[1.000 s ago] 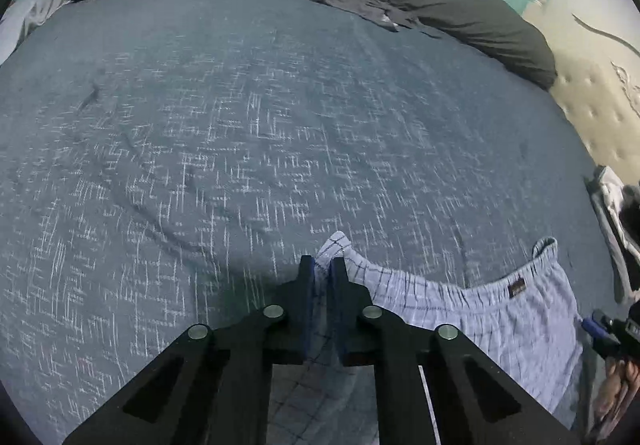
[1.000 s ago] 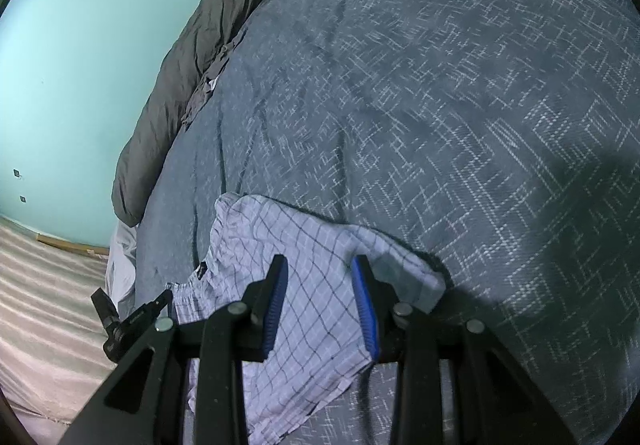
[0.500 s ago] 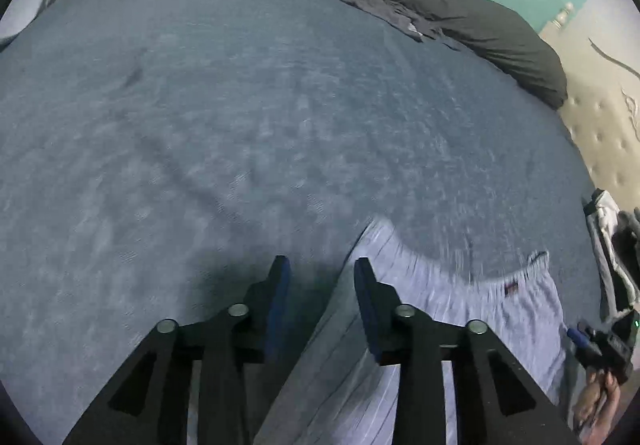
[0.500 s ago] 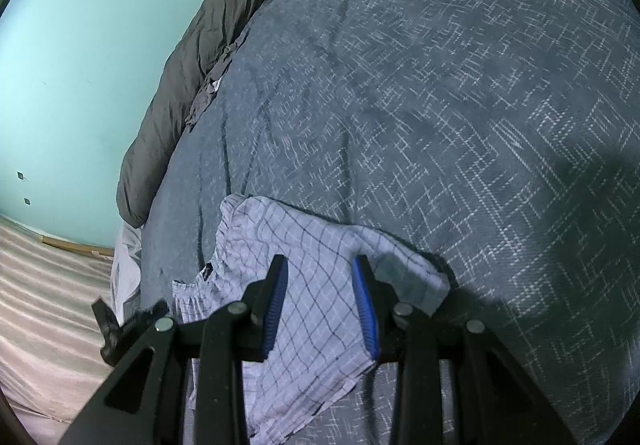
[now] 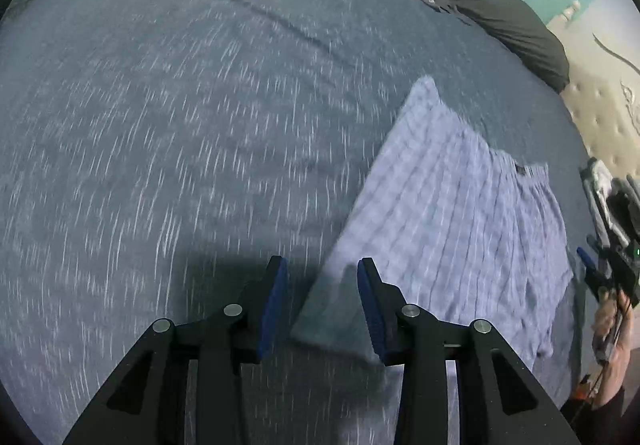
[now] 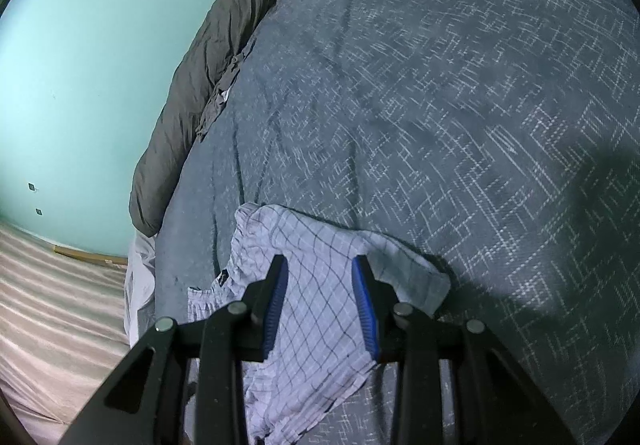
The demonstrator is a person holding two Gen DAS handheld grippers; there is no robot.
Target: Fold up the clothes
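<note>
While both of my grippers hung over the bed, the checked shorts [image 6: 320, 309] lay flat on the blue-grey bedspread [image 6: 460, 105], near the edge of the mattress. My left gripper [image 5: 320, 309] stood with its jaws wide apart and nothing between the blue pads [image 5: 272, 305]; one corner of the shorts [image 5: 452, 213] reached into the gap below them, but the pads did not touch the cloth. The left wrist view was smeared by motion, so I could not make out the fine check of the fabric there. From that camera the garment ran away to the right, its gathered waistband at the far right edge with a small dark label on it.

My right gripper [image 6: 322, 305] was likewise spread open, hovering straight above the middle of the shorts, with the plaid fabric showing between its two fingers [image 6: 366, 305]. I could not tell whether its tips touched the cloth. In the right wrist view the waistband lay to the left of the fingers, and a folded edge of the shorts cast a dark shadow on the bedspread to the right.

A dark grey duvet [image 6: 192, 85] was bunched along the far side of the bed against the mint-green wall [image 6: 80, 65]. At the right edge of the left wrist view I saw my right gripper [image 5: 608, 257] and the hand [image 5: 612, 337] holding it.
</note>
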